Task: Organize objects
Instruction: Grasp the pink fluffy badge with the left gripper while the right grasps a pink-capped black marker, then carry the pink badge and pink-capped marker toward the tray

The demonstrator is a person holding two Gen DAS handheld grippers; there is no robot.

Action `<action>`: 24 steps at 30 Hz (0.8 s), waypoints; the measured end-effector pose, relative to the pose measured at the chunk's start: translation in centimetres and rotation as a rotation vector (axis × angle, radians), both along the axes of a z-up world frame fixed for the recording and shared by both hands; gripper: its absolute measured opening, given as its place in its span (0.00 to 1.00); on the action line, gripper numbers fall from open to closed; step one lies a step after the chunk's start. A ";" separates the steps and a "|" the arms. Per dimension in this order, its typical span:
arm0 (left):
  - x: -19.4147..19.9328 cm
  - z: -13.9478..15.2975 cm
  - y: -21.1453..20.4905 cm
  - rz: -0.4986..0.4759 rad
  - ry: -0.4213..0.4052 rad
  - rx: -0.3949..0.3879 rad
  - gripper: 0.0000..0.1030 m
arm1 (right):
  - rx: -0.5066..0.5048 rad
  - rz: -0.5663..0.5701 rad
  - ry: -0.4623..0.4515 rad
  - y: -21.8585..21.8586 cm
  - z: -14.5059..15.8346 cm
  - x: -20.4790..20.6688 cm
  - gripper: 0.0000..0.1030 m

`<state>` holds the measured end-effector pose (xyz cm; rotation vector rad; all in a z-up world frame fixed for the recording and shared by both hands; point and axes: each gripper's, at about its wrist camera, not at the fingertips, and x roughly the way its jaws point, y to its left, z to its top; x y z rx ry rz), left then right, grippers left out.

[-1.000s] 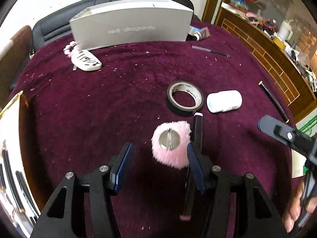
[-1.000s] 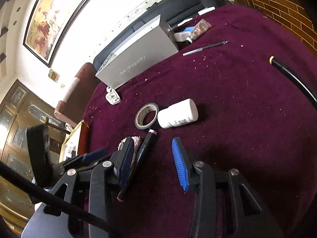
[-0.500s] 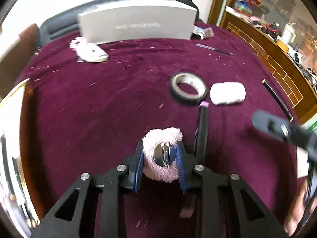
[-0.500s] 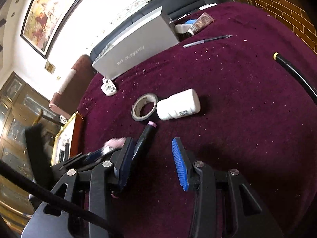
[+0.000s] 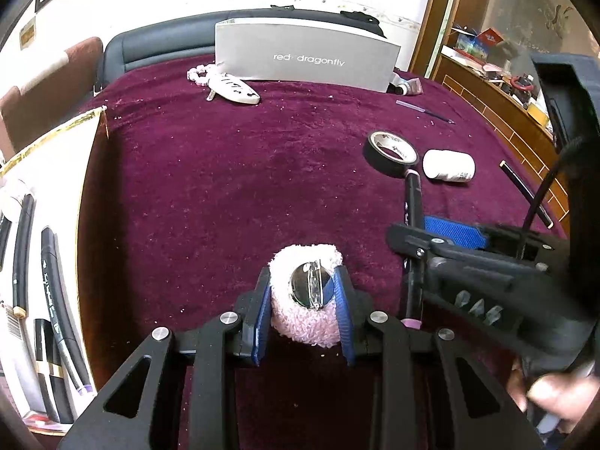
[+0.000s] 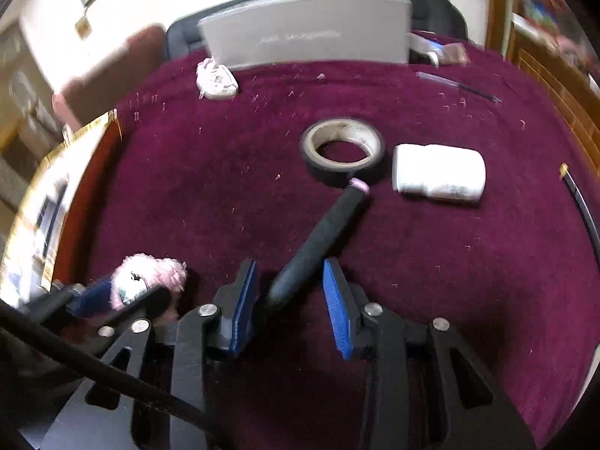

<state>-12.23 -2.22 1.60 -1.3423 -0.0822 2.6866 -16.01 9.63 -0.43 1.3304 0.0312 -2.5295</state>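
Note:
My left gripper is shut on a fluffy pink puff with a round metal clip, just above the maroon tablecloth. The puff also shows in the right wrist view. My right gripper is open, its blue pads on either side of a black marker with a pink cap that lies on the cloth. The marker also shows in the left wrist view, beside the right gripper.
A black tape roll and a white bottle on its side lie beyond the marker. A grey "red dragonfly" box, a white case and a thin pen are at the back. A tray with black tubes is on the left.
My left gripper closed on the pink puff and lifted it slightly. My right gripper swung left and moved over the black marker, so the marker now lies between its open pads.

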 end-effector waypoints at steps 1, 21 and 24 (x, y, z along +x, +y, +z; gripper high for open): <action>0.0 -0.1 0.0 0.000 -0.002 0.001 0.28 | 0.056 0.025 0.014 -0.5 0.0 0.2 0.22; 0.6 -0.8 1.5 -0.028 0.032 -0.094 0.39 | 0.095 0.019 0.041 1.7 0.1 0.8 0.12; 0.6 -0.9 2.0 -0.039 0.029 -0.119 0.41 | 0.079 0.016 0.035 1.8 0.0 0.8 0.13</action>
